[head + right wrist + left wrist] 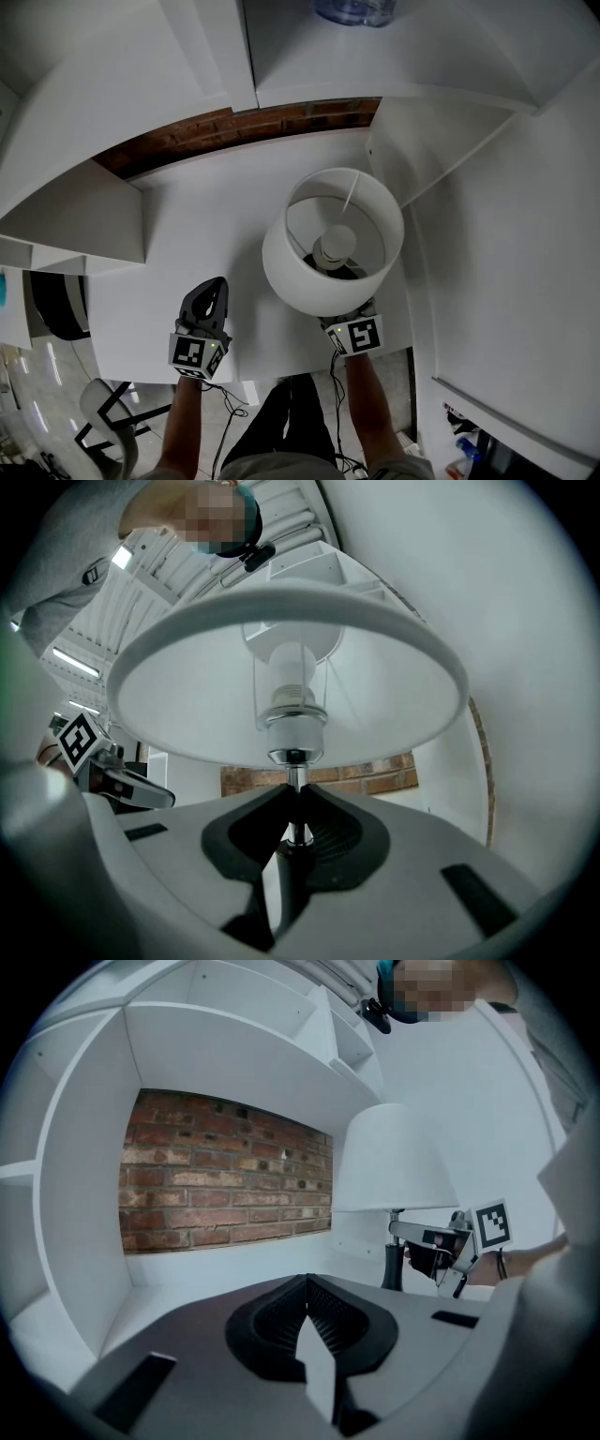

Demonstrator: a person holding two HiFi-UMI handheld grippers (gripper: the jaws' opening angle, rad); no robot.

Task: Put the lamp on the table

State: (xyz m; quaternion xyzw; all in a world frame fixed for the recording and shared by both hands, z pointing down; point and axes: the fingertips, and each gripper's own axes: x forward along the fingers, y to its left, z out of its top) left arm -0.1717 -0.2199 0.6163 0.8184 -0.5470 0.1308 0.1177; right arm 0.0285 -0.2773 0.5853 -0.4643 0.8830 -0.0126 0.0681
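The right claw [292,797] is squeezing the lamp [291,667] by its thin metal stem [296,778], just under the white shade [187,696]. The lamp is standing upright near the desk's [206,225] front right corner. Its foot seems to be sitting on the desk, but that is hard to see. The left claw [307,1283] is pressing its jaws together on nothing, hovering over the desk's front edge, left of the lamp.

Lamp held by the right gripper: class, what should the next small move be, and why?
Probably ease the lamp straight down. The right gripper is clamped on its thin stem, the shade stands upright over the white table, and no view shows the base seated, so opening now looks risky.
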